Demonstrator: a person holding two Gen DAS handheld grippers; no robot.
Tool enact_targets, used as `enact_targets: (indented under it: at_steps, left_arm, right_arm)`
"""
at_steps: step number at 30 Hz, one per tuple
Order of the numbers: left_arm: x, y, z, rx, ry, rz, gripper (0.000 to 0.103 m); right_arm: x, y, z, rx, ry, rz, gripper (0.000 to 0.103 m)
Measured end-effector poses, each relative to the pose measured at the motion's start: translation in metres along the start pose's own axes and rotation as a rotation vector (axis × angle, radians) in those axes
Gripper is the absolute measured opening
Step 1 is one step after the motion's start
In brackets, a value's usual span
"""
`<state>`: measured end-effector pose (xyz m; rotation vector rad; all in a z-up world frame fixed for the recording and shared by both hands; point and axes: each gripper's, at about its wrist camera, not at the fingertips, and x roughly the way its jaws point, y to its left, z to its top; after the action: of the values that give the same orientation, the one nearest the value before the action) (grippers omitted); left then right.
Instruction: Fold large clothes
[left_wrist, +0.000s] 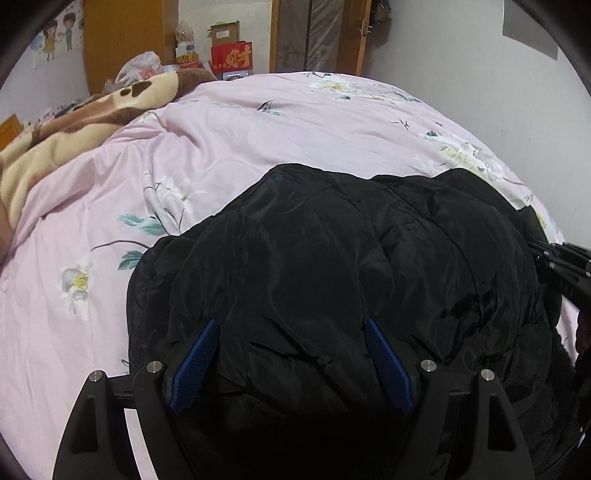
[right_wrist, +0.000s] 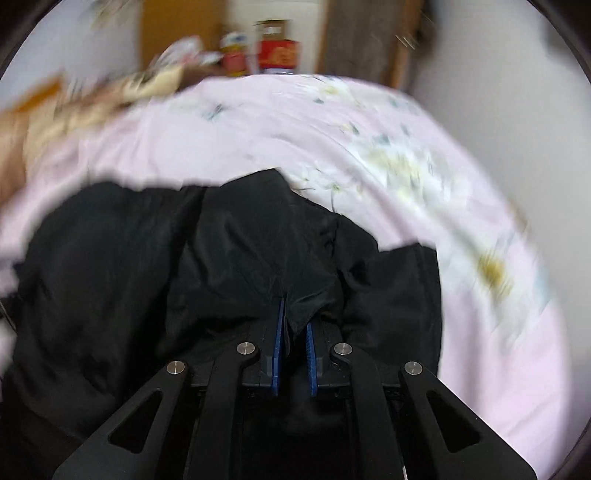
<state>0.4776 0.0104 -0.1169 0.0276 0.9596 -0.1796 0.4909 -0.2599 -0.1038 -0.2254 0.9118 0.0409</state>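
Two tools | left tool (left_wrist: 291, 326) spread wide | right tool (right_wrist: 294, 317) pinching glossy puffy black jacket (right_wrist: 236, 236)

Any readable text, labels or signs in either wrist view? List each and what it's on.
"财": large gold character on the red box beyond the far edge of the bed.
Smaller gold characters left of it on the same box: too small to read.
White label on the cardboard box above: unreadable.
Print on the packages left of the red box: too small.
Right wrist view: motion-blurred, nothing legible.
Black jacket: no visible label.
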Motion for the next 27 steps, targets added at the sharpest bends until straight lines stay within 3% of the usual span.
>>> enact_targets:
  at_steps: [2,3,5,7,10,14,18,21,27]
  left_arm:
    - [-0.002,0.002,0.0,-0.007,-0.005,0.006,0.081]
    - [-0.002,0.002,0.0,-0.006,-0.009,0.011,0.081]
    - [-0.005,0.001,0.0,0.001,-0.018,0.019,0.081]
    - [-0.008,0.0,0.0,0.01,-0.029,0.029,0.081]
    - [-0.016,-0.004,0.0,0.017,-0.046,0.038,0.081]
    - [-0.027,-0.011,0.003,0.022,-0.079,0.049,0.081]
    - [-0.026,-0.019,0.008,0.048,-0.097,0.081,0.081]
    - [-0.014,-0.02,0.008,0.051,-0.079,0.093,0.081]
    - [0.014,-0.006,0.0,0.03,-0.048,0.091,0.088]
  right_arm:
    - [-0.004,0.011,-0.003,-0.089,-0.003,-0.046,0.013]
    - [-0.007,0.009,-0.003,-0.08,0.006,-0.029,0.017]
    - [-0.02,0.003,-0.002,-0.042,0.001,-0.017,0.029]
    - [-0.041,0.0,-0.003,-0.035,-0.06,-0.038,0.048]
    - [-0.08,0.006,-0.002,-0.059,-0.173,-0.053,0.052]
    - [-0.092,0.021,0.001,-0.043,-0.214,0.112,0.055]
    - [-0.07,0.051,0.002,-0.076,-0.196,0.183,0.055]
    - [-0.044,0.067,0.0,-0.053,-0.123,0.237,0.061]
    - [-0.008,0.075,-0.024,-0.009,-0.048,0.244,0.063]
